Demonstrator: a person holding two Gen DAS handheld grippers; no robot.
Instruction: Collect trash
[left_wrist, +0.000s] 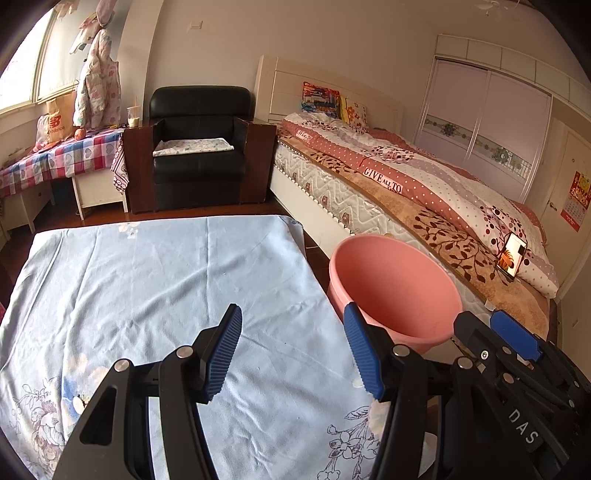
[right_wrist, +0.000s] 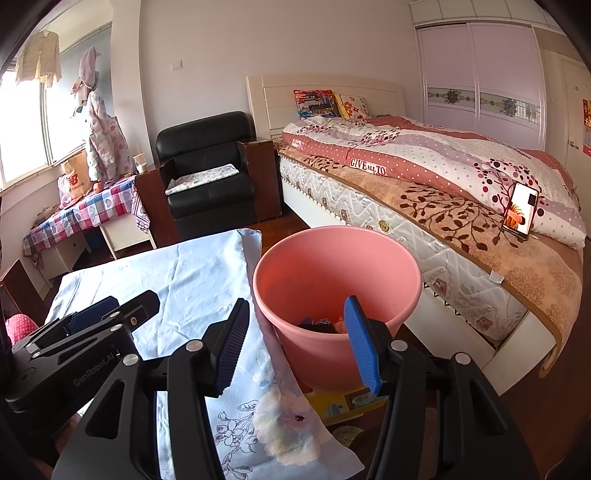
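A pink plastic bin (left_wrist: 399, 280) (right_wrist: 332, 273) stands on the floor between the cloth-covered table and the bed. Dark and reddish scraps of trash (right_wrist: 321, 325) lie at its bottom in the right wrist view. My left gripper (left_wrist: 293, 339) hovers open over the table's light blue floral cloth (left_wrist: 166, 288), with nothing between its blue pads. My right gripper (right_wrist: 295, 339) is open too, held just in front of the bin's near rim and empty. Each gripper shows at the edge of the other's view, the right gripper (left_wrist: 517, 347) beside the bin and the left gripper (right_wrist: 99, 317) over the cloth.
A bed (right_wrist: 443, 192) with a patterned quilt runs along the right, with a lit phone (right_wrist: 521, 212) propped on it. A black armchair (left_wrist: 199, 147) stands at the back, and a checked-cloth side table (left_wrist: 62, 155) sits under the window. A yellow box (right_wrist: 340, 404) lies below the bin.
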